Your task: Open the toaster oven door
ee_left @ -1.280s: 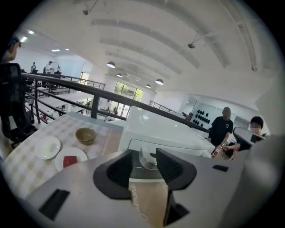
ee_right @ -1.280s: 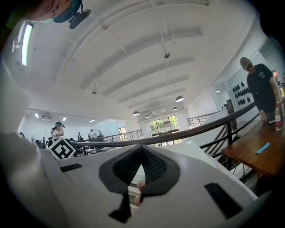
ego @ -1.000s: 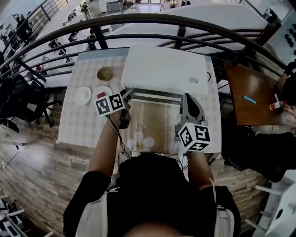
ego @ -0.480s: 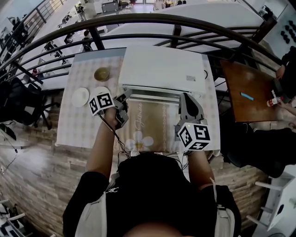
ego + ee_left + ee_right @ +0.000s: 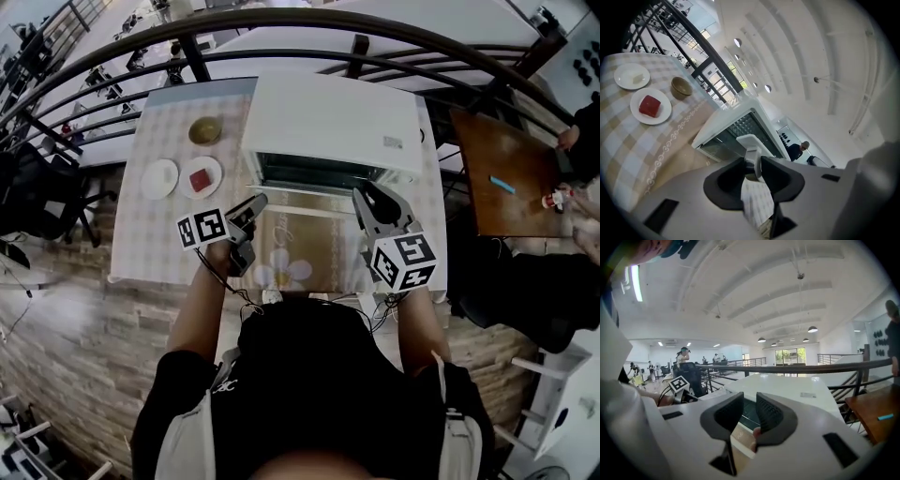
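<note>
The white toaster oven [image 5: 328, 117] stands at the back of the table, its dark front with a rack facing me. Its glass door looks lowered toward me. My left gripper [image 5: 255, 202] is at the door's left front corner. In the left gripper view the oven [image 5: 723, 123] lies ahead, and a white handle end [image 5: 749, 140] fills the gap of the closing left gripper [image 5: 752, 161]. My right gripper [image 5: 364, 195] hangs by the right front corner. In the right gripper view the right gripper [image 5: 750, 413] is opening with nothing between its pads, only the oven [image 5: 787, 385] beyond.
Left of the oven on the checked tablecloth [image 5: 150, 234] are a white plate [image 5: 159, 176], a plate with a red block [image 5: 202, 175] and a bowl [image 5: 204, 129]. A beige flower mat [image 5: 291, 258] lies before the oven. A dark railing [image 5: 281, 23] runs behind; a brown table [image 5: 502, 173] stands right.
The oven's dark front with its rack has come into sight where only a narrow strip showed. The right gripper has let go at the front's right end. Both grippers have drawn back toward me.
</note>
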{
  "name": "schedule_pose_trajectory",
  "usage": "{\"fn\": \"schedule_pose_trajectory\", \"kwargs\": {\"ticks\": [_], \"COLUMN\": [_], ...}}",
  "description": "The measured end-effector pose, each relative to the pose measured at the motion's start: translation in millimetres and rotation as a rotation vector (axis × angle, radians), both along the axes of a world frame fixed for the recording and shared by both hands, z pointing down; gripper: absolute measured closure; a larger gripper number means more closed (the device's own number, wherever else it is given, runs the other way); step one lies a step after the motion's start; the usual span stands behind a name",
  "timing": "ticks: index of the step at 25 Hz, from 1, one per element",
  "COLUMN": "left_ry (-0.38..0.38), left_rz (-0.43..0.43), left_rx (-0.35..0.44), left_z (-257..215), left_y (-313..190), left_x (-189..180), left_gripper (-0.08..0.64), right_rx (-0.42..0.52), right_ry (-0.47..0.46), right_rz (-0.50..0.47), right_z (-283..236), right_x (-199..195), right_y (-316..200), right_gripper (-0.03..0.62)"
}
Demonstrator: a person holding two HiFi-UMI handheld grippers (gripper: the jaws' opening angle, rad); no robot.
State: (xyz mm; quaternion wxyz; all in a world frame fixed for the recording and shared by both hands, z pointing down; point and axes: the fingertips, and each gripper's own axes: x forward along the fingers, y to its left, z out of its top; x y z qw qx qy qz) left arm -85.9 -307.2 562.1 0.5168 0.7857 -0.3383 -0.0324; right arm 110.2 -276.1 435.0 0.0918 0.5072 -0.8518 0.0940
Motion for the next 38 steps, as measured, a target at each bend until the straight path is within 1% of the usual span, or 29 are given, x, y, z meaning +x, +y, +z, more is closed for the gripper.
{"fn": "schedule_pose_trajectory", "kwargs": {"ticks": [5, 9, 12, 15, 20, 21, 25, 28, 33, 38], "left_ry": [-0.015, -0.017, -0.003, 0.004, -0.052, -0.048, 0.008, 0.030, 0.020, -0.007], "left_rz": [0.006, 0.012, 0.008, 0.006, 0.012, 0.010, 0.008, 0.009, 0.012, 0.006], "left_rx": [0.005, 0.020, 0.025, 0.021, 0.022, 0.021, 0.030, 0.032, 0.009, -0.029], "left_z": [19.3, 32.5, 40.0, 48.6, 75.5, 79.0, 81.7, 85.4, 99.7, 116.9], "left_y": [26.5, 38.4, 46.2, 53.6, 65.9, 68.2, 75.1, 78.0, 85.5, 93.7], "left_x": [-7.7, -11.8, -12.8, -13.5, -23.1, -24.2, -23.8, -23.4, -24.4, -26.3], "left_gripper": [0.442, 0.442, 0.439, 0.436, 0.431, 0.428, 0.428, 0.428, 0.426, 0.428], "right_rx": [-0.083, -0.163, -0.229, -0.314, -0.467, -0.493, -0.564, -0.616, -0.689, -0.724], "right_ry": [0.119, 0.205, 0.220, 0.237, 0.310, 0.327, 0.389, 0.395, 0.419, 0.454], "right_rz": [-0.157, -0.282, -0.363, -0.459, -0.609, -0.633, -0.689, -0.715, -0.754, -0.768], "right_z": [23.9, 51.7, 72.0, 93.9, 129.2, 136.1, 162.1, 174.0, 191.3, 209.9], "right_x": [-16.5, -32.9, -45.9, -57.5, -69.4, -71.1, -77.2, -80.8, -85.6, -89.0], "right_y": [9.8, 19.7, 28.1, 35.3, 48.2, 50.7, 59.5, 65.0, 73.9, 81.8], "right_gripper": [0.480, 0.476, 0.474, 0.471, 0.469, 0.469, 0.469, 0.472, 0.480, 0.485]}}
